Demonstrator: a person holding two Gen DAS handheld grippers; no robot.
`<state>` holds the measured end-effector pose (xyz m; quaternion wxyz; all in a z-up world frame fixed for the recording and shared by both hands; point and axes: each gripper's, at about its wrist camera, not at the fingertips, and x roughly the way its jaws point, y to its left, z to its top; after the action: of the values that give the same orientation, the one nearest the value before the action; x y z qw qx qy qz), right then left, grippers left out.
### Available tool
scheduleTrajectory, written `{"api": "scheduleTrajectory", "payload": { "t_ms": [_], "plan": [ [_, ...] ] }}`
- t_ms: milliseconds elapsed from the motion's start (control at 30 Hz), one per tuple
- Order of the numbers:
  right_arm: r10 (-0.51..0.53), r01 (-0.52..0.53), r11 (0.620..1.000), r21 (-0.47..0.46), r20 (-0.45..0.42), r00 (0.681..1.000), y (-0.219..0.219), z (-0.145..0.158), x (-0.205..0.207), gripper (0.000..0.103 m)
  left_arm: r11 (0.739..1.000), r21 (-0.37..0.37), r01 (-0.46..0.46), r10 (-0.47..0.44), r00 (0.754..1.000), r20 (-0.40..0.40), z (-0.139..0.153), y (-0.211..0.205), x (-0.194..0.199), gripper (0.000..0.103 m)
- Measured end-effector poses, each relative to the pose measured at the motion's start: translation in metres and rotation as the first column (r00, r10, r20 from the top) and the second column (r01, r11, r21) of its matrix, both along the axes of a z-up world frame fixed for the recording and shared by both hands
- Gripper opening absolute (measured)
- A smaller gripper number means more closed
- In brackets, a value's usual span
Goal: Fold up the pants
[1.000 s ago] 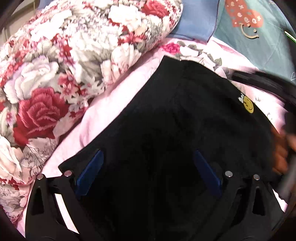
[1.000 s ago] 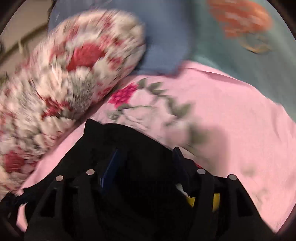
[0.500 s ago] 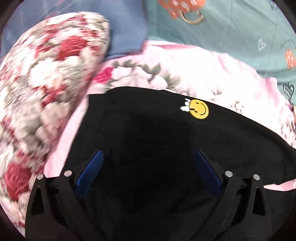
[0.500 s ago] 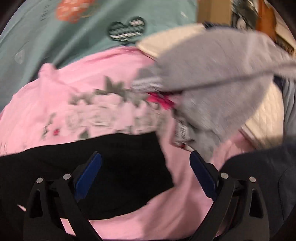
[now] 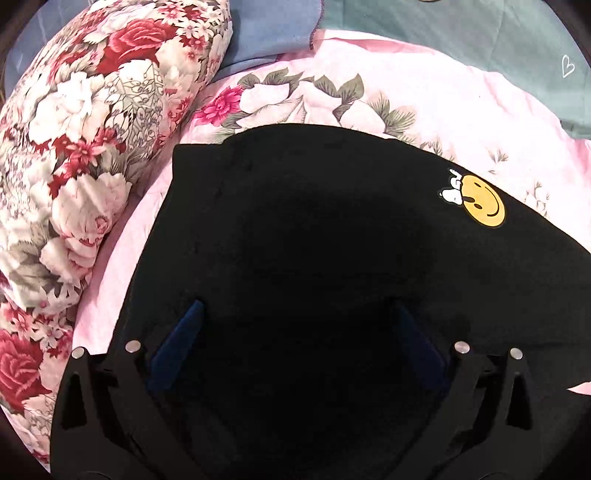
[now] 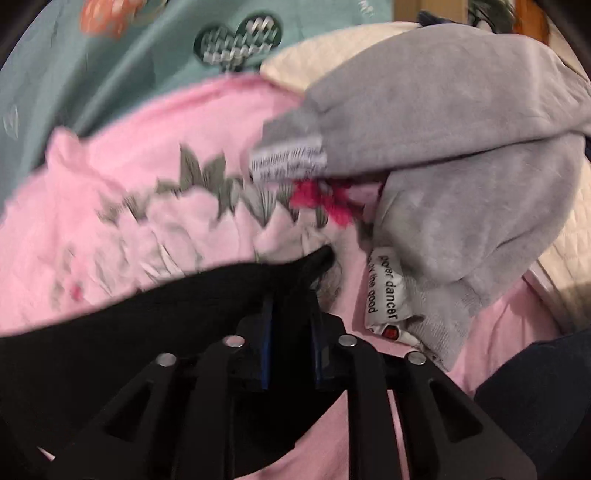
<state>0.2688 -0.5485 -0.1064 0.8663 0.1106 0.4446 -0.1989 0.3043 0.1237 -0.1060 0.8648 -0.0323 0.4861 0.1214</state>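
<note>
Nearest in the left wrist view, the left gripper [image 5: 295,332] hangs over the black fabric pants [image 5: 332,258] with its 2 blue-padded fingers [image 5: 177,339] spread wide and nothing between them, the jaws released. The pants lie flat on the pink floral bedsheet [image 5: 424,92], and a yellow smiley-face patch with a small white cartoon dog [image 5: 480,201] sits on the cloth beyond the right finger. Left of the pants, a bulky quilt printed with red and white roses [image 5: 81,129] lies just beside their edge; beyond the pants come a blue cloth [image 5: 269,29] and a teal printed sheet [image 5: 461,22]. In the right wrist view, somewhat blurred, the right gripper [image 6: 291,314] has its 2 fingers drawn close together, clenched on a corner of the pants [image 6: 184,314], whose tip pokes out past the fingertips. Just right of that corner lies a crumpled grey fleece garment [image 6: 461,166] with 2 white labels, resting on the pink bedsheet [image 6: 147,166]. Beyond the pants, a teal sheet with a dark heart patch [image 6: 110,74] fills the far left.
</note>
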Motion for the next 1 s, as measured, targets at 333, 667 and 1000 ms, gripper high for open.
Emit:
{"api": "scheduleTrajectory", "payload": {
  "t_ms": [333,667,1000],
  "plan": [
    [0.130,-0.136,0.988,0.067,0.083,0.988,0.032,0.032,-0.073,0.075,0.997,0.053,-0.054,0.054,0.999,0.007,0.025,0.043,-0.034,0.101],
    [0.062,-0.062,0.989,0.137,0.004,0.998,0.055,0.033,-0.082,0.086,0.998,0.053,-0.038,0.038,0.999,0.003,0.034,0.061,-0.056,0.101],
    [0.615,-0.631,0.694,0.346,0.169,0.770,0.299,0.047,-0.082,0.058,0.989,-0.010,0.150,-0.150,0.988,0.031,0.036,-0.002,-0.100,0.101]
  ]
}}
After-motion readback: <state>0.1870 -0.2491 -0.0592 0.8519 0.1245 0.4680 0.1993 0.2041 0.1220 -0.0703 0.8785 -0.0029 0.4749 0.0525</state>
